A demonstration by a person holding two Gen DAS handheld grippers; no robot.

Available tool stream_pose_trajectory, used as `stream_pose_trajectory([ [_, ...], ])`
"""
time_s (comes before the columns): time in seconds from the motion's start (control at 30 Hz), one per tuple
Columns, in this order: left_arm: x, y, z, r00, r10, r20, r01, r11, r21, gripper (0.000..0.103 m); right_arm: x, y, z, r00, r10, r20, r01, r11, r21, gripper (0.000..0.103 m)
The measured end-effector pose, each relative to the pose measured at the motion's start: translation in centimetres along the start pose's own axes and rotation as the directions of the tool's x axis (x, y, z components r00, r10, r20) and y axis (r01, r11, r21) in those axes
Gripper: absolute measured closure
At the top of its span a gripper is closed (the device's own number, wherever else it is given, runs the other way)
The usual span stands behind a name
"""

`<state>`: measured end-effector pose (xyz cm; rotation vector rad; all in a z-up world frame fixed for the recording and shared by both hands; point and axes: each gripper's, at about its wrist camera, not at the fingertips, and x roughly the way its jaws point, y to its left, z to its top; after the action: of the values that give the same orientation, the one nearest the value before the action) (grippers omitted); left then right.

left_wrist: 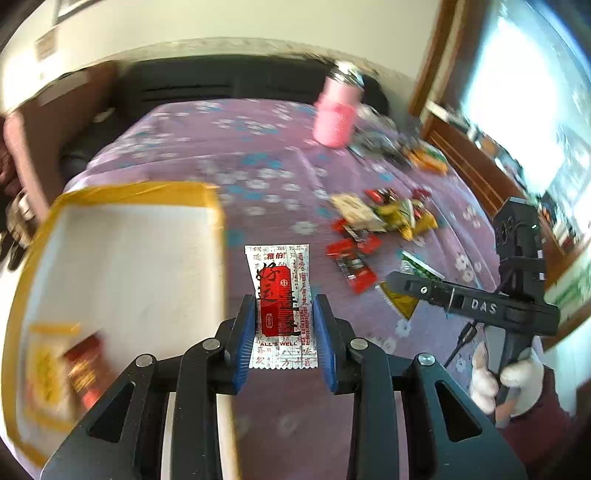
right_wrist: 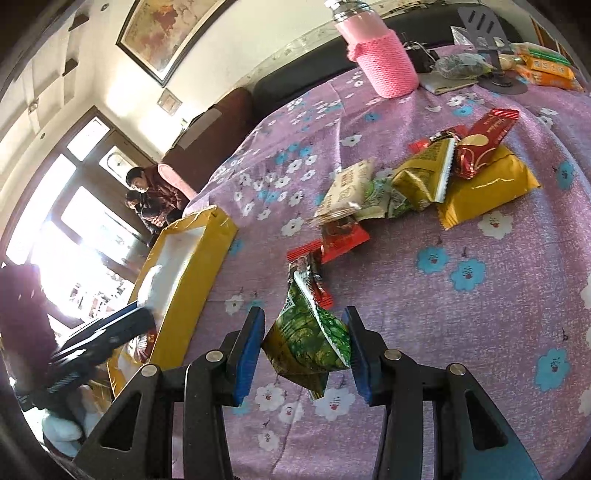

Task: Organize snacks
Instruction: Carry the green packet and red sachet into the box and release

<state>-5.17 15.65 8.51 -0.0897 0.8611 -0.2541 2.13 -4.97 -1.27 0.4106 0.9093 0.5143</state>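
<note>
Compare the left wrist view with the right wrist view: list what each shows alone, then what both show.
Left wrist only: the left hand-held gripper shut on a white and red snack packet, held up near the box.

Right wrist only: the right hand-held gripper with its fingers either side of a green snack packet; contact is unclear. Also two people by the window, and a framed picture.

Both: the yellow box, the pink bottle, the snack pile and the floral purple cloth.
</note>
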Motion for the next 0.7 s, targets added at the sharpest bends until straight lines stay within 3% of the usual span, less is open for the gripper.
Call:
stream_pose_trajectory([
  [0.23,-5.2,7.7,-4.6,0.996,0.062,0.068,-0.045,0.973,-0.228,0.075,0.9,0.5,-0.5,0.999,-0.030,-0.010,0.030,1.000,-0.010,0.059],
  [0.37,-6.2,9.8,-6.5,0.991,0.123,0.056,-0.103,0.957,-0.272,0.075,0.9,1.5,-0.5,0.999,-0.044,-0.009,0.043,0.999,-0.014,0.059],
  [0.53,-6.1,11.7,-7.7,0.976,0.213,0.038,-0.194,0.940,-0.282,0.075,0.2,6.8,-0.6,0.998,0.050,-0.023,-0.052,0.997,-0.061,0.059],
  [0.7,-5.4,13.1,-8.7,0.977,0.211,0.020,-0.195,0.932,-0.306,0.074,2.4,14.4,-1.7,0.986,0.122,-0.111,-0.141,0.974,-0.177,0.059],
])
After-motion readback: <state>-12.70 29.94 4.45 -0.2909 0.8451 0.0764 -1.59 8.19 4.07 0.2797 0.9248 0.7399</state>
